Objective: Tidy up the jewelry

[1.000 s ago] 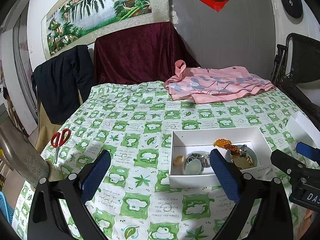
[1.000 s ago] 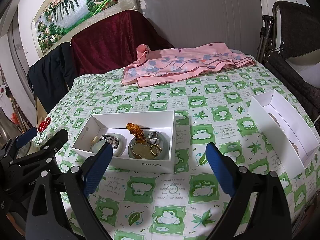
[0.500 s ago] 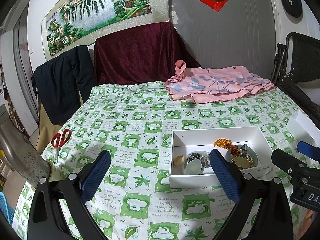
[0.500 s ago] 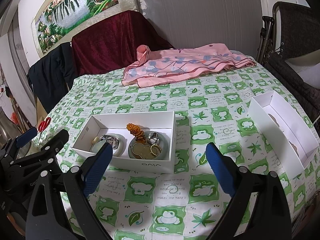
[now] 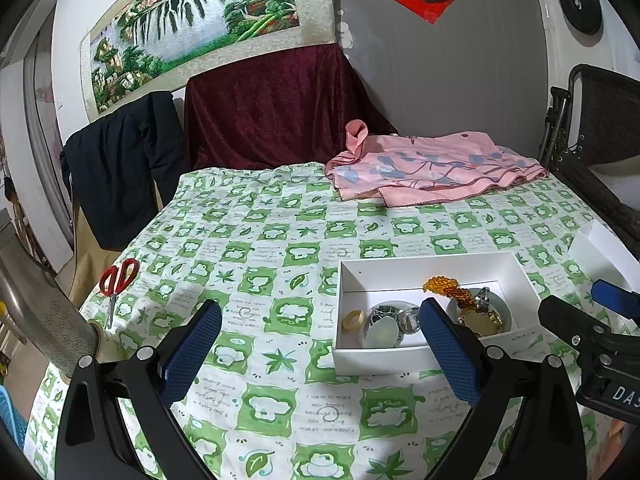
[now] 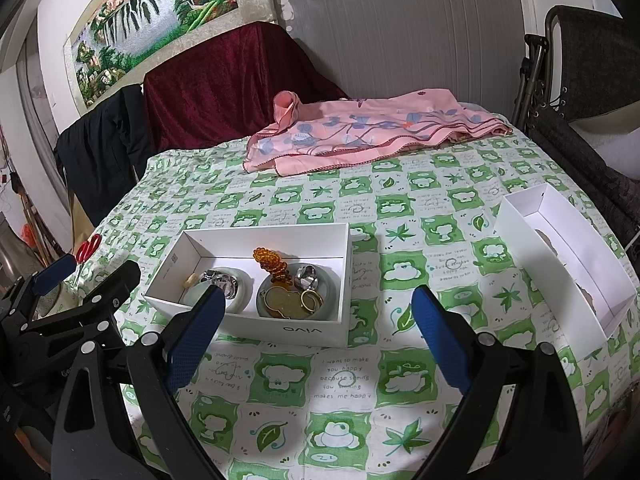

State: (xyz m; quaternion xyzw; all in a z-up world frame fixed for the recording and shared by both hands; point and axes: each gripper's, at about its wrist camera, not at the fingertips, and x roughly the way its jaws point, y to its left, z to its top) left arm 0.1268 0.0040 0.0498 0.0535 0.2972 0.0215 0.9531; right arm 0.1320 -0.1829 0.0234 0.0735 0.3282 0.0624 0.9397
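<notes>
A white open box [image 6: 316,330] [image 5: 374,358] sits on the green-checked tablecloth. It holds jewelry: an amber bead string [image 6: 269,261] [image 5: 444,285], silver rings [image 6: 306,274], gold pieces [image 6: 286,301] and pale round dishes [image 5: 383,330]. A second white box [image 6: 520,216] [image 5: 600,248], the lid, lies open to the right. My left gripper [image 5: 320,344] is open and empty, in front of the jewelry box and to its left. My right gripper [image 6: 316,322] is open and empty, its span just in front of the box.
Red-handled scissors [image 5: 118,278] [image 6: 88,249] lie near the table's left edge. A pink patterned cloth [image 6: 368,134] [image 5: 432,170] lies at the far side. Chairs draped in maroon [image 5: 276,116] and black cloth stand behind; a dark chair [image 6: 584,120] stands at the right.
Both grippers have drifted very slightly; the view barely shifts. Nothing has been taken hold of or moved.
</notes>
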